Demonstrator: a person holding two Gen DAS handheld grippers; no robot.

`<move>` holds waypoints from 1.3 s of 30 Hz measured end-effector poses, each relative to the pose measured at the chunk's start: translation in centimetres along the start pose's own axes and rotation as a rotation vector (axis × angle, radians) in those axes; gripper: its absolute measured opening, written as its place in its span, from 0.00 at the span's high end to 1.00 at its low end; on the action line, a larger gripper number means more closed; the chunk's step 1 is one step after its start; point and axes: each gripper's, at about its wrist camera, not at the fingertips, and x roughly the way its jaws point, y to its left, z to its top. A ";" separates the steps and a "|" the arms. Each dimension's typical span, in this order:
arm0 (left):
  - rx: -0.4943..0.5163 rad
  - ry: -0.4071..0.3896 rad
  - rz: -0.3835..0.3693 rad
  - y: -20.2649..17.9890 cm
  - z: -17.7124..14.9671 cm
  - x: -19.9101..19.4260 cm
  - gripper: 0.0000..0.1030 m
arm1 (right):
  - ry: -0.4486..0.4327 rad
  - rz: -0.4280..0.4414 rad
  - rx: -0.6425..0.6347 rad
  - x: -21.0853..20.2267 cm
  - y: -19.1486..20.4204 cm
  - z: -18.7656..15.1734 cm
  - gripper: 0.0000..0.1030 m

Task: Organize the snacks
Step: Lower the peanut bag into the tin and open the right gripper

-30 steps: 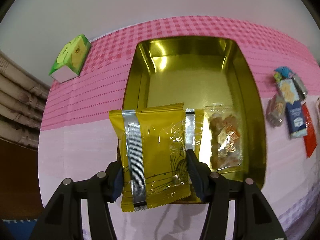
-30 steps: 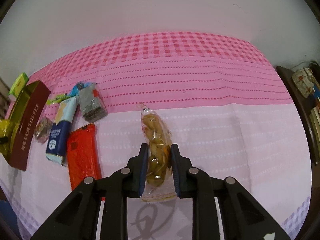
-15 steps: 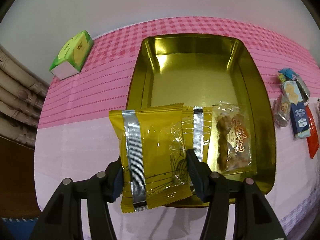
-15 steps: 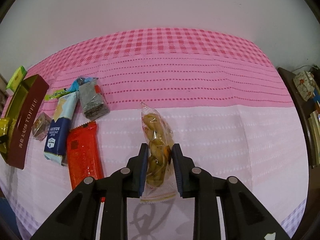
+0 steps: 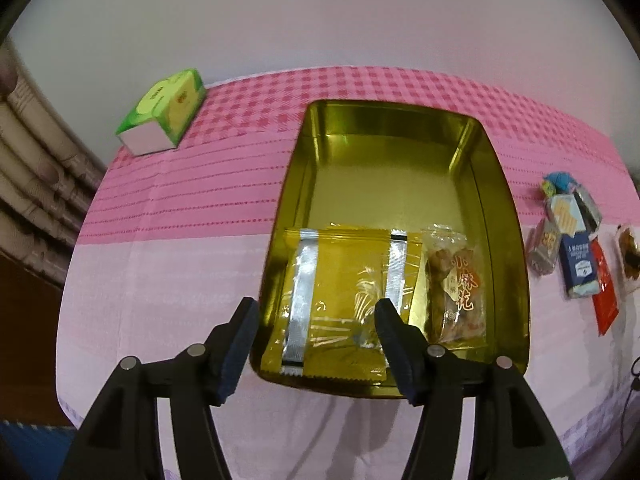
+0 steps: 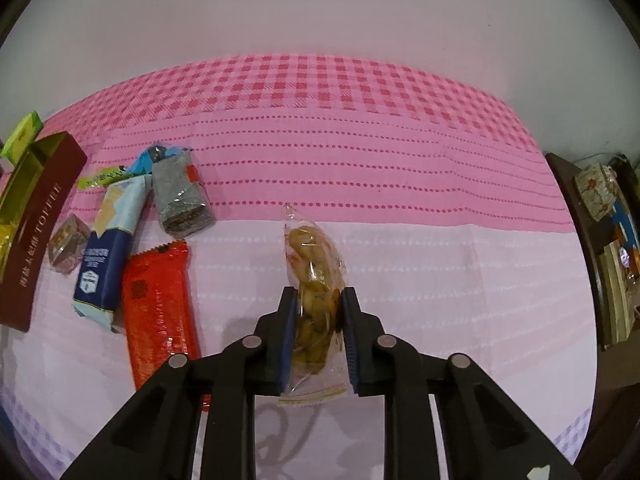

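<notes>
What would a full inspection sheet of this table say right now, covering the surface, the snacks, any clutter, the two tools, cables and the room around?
Surface: pink tablecloth, checked at the far edge, paler near the tools.
Job's things: gold tin holds a yellow packet overhanging its near rim and a clear biscuit bag. Outside: red packet, blue packet, grey packet, a small clear sweet.
Clutter: green box left of the tin.
Grippers: left tool open, above the yellow packet; right tool shut on a clear snack bag.
Cables: one thin dark lead at the table's right edge.
Surroundings: plain wall; cluttered dark shelf to the right.
</notes>
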 end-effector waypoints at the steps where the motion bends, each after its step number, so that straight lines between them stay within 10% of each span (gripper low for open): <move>1: -0.011 -0.003 -0.003 0.2 -0.1 -0.1 0.40 | -0.004 0.003 0.005 -0.2 0.1 0.1 0.81; 12: -0.062 -0.071 -0.010 1.8 -1.3 -2.0 0.40 | -0.087 0.113 -0.021 -5.2 5.5 2.3 0.81; 26: -0.205 -0.066 0.032 7.1 -1.5 -1.9 0.40 | -0.070 0.441 -0.144 -8.2 22.9 2.2 0.81; 39: -0.277 -0.052 -0.009 8.6 -1.6 -1.7 0.40 | -0.006 0.445 -0.151 -5.2 30.7 0.9 0.81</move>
